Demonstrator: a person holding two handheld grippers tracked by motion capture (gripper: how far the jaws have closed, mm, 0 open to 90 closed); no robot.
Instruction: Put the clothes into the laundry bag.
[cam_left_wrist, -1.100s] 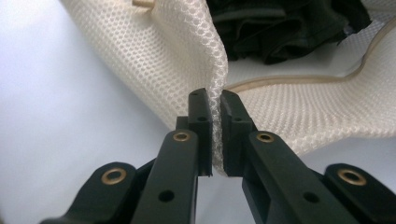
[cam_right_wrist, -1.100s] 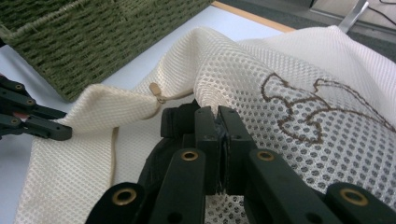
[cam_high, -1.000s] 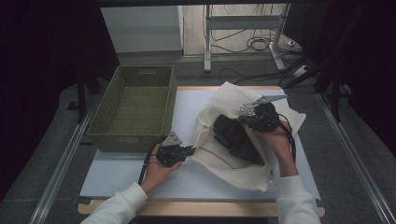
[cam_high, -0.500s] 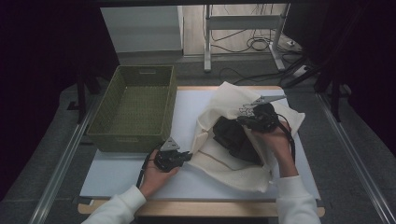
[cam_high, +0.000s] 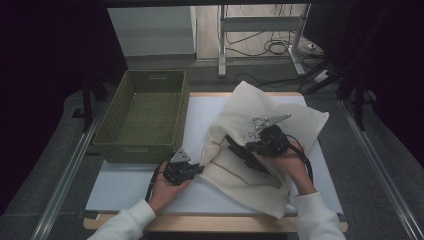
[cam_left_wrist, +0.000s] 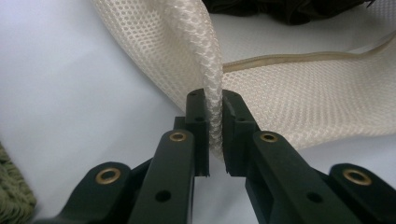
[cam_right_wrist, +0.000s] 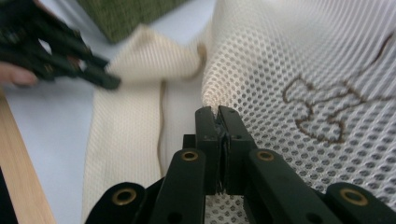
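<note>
**Both grippers pinching a cream mesh bag on the white table**

A white table (cam_high: 150, 185) with a pale wooden front edge is lying under the whole scene in the high view. On its left part an olive woven basket (cam_high: 142, 117) is standing upright, its long side running away from the person.

To the right of the basket, a cream mesh bag (cam_high: 270, 130) is sprawling over the centre and right of the table, its upper part bunched and lifted, its lower part lying flat toward the front edge. A dark garment (cam_high: 247, 155) is showing inside the bag's opening; in the left gripper view it is sitting as a dark mass at the top edge, behind the mesh. A brown printed outline (cam_right_wrist: 327, 112) is showing on the mesh in the right gripper view.

The person's left hand (cam_high: 165, 187) is reaching in from the bottom, just in front of the basket's near right corner, holding the left gripper (cam_left_wrist: 214, 119). Its jaws are clamping a raised fold of the bag's edge, the mesh standing up between them.

The right hand (cam_high: 290, 167) is resting over the bag's middle with the right gripper (cam_right_wrist: 221, 116). Its jaws are pressing together on a pinch of mesh at their tips, close to the bag's seam.
</note>
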